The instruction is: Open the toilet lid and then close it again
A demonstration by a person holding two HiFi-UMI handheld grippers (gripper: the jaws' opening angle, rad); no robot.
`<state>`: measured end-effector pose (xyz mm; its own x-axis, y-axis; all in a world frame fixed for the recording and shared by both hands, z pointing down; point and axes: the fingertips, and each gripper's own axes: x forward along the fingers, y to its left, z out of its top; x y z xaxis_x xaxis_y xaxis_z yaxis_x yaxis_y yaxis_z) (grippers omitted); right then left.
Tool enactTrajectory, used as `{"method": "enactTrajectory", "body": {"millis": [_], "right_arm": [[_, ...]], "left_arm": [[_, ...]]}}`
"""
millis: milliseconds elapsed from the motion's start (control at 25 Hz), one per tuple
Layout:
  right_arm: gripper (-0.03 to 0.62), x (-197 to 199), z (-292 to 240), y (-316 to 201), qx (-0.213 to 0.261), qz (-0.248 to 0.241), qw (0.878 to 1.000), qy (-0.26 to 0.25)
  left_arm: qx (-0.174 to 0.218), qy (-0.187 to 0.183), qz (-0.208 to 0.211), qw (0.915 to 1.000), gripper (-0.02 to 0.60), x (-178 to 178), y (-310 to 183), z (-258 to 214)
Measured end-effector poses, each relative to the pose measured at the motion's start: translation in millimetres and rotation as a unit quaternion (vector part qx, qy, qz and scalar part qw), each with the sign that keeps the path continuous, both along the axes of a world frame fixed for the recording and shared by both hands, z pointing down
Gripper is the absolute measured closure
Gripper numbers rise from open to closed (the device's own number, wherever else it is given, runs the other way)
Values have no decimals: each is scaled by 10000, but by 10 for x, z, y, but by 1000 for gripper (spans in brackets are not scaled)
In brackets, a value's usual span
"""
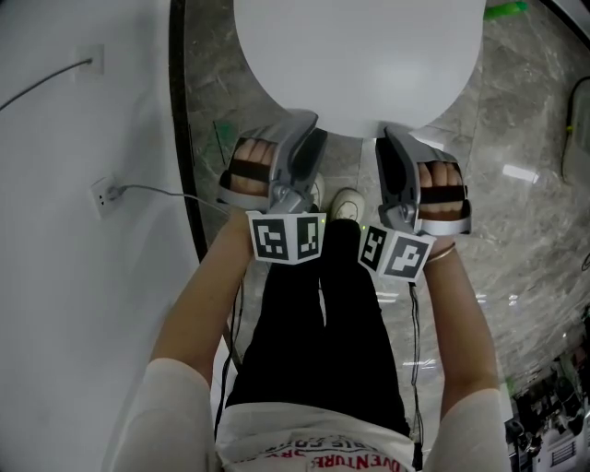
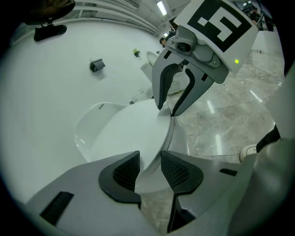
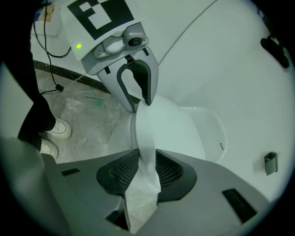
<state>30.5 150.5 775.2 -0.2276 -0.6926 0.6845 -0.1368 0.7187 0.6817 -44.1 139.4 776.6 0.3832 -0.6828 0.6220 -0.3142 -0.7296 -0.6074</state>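
White single toilet lid (image 1: 359, 55): right gripper (image 3: 146, 168) clamps its edge, left gripper (image 2: 150, 168) seemingly parted around it.

Grey marble floor (image 1: 535, 120), white wall (image 1: 74, 304)

**Marble floor, white wall, two sockets**

Grey veined marble floor (image 1: 535, 212) meets a white wall (image 1: 83, 304) along a dark skirting strip (image 1: 182, 138). A socket (image 1: 103, 195) on the wall has a cable (image 1: 161, 192) plugged in, and a second outlet (image 1: 92, 61) sits higher. A green scrap (image 1: 505, 10) lies on the floor. A white shoe (image 1: 347, 203) shows below black trousers (image 1: 323, 341).
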Motion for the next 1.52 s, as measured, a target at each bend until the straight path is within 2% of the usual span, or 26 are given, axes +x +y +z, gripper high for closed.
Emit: {"method": "enactTrajectory", "body": {"millis": [160,360,520,800,1080,1360,1520], "right_arm": [[505,18,-69,7,32,-22,10000,-68],[505,22,-190,8,20,16,9998,-180],[505,12,-341,-11,21,1,9997,-225],[504,47,-778,-54,29,152,9993,-348],[505,47,-1355,-204,213,153,9987,-443],[506,78,-2030,-411,298,145,9978,-571],[522,84,-2342,-600,259,163,9973,-661]], "left_arm": [[-70,29,-142,9999,436,11,1,-39],[-221,276,-418,9985,436,53,-10,-156],[-158,272,-385,9988,436,51,-39,-296],[-341,446,-465,9973,438,96,-84,-733],[145,332,-179,9992,474,129,-217,-1302],[473,198,-100,9986,501,177,-425,-1982],[525,193,-61,9984,507,190,-628,-2310]]}}
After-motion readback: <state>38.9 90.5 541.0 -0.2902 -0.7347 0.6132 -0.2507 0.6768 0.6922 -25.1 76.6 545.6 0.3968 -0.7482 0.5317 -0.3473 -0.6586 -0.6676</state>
